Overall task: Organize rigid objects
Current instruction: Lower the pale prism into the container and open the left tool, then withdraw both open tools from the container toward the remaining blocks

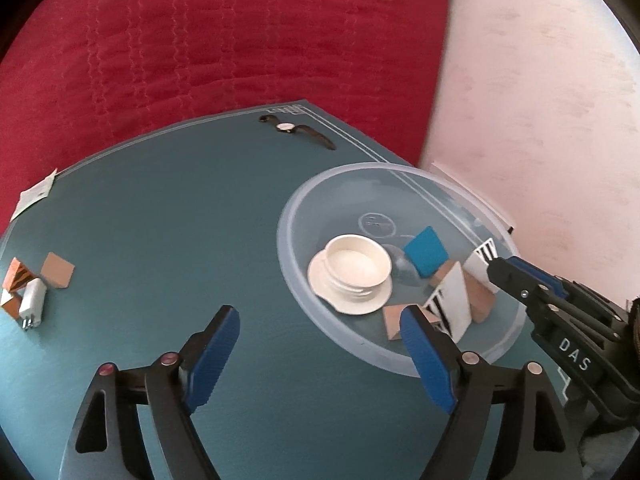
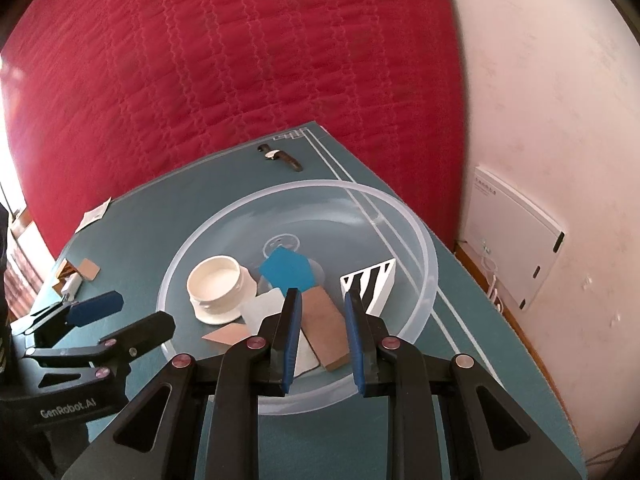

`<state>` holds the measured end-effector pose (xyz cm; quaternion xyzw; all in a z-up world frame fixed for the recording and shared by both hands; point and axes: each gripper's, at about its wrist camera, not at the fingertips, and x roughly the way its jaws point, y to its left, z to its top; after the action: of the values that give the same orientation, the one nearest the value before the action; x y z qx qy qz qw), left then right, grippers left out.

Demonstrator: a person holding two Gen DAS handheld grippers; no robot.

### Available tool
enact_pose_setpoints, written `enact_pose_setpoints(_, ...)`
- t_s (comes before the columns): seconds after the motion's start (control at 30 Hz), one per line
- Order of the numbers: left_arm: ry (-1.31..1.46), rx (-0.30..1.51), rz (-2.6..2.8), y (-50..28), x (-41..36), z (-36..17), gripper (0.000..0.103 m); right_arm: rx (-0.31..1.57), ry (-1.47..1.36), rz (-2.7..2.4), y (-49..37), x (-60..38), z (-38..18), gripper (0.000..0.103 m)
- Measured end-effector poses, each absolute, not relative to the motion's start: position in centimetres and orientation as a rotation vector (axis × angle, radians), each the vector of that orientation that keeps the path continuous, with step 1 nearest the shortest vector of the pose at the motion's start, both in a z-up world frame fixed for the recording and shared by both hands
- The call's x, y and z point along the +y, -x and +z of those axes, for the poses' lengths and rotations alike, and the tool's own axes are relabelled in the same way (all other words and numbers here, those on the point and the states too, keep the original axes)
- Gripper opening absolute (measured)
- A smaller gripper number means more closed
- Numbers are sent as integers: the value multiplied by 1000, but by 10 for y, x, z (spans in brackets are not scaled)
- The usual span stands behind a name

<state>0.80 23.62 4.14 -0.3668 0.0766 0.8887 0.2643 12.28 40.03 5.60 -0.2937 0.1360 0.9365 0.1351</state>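
A clear plastic bowl [image 1: 304, 300] [image 2: 424, 264] stands on the teal table at the right. In it lie a white jar lid [image 1: 356, 268] [image 2: 220, 284], a blue block [image 1: 426, 250] [image 2: 286, 270], a zebra-striped block [image 2: 370, 286] [image 1: 454, 304] and brown wooden pieces [image 2: 326, 328]. My right gripper [image 2: 320, 304] is open over the bowl's near side, above the wooden piece, holding nothing. My left gripper [image 1: 320, 328] is open wide and empty, low over the table just left of the bowl. Its right finger overlaps the bowl's near rim.
A wristwatch [image 1: 298, 130] [image 2: 280, 157] lies at the table's far edge. A white charger [image 1: 33, 302], orange-patterned blocks [image 1: 16, 276] and a brown tile [image 1: 58, 270] lie at the left. A red bedcover [image 1: 220, 40] lies behind, a pink wall at the right.
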Motion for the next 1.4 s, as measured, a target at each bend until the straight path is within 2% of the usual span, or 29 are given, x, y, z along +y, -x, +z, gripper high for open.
enact_pose_setpoints(0.23, 963, 229, 2458, -12, 224, 42, 88, 354, 855, 2729, -123, 390, 55, 23)
enact_pose_setpoints(0.47, 972, 206, 2511, -9, 205, 44, 99, 316, 866, 2754, -122, 375, 55, 26)
enact_pose_setpoints(1.07, 1042, 145, 2682, 11, 128, 45, 99, 256, 938, 2854, -121, 332, 56, 28)
enact_pose_setpoints(1.2, 1071, 97, 2726, 19, 103, 46, 99, 261, 995, 2881, -116, 319, 53, 34)
enact_pose_setpoints(1.4, 1106, 33, 2797, 27, 64, 45, 99, 240, 1033, 2911, -109, 297, 53, 35)
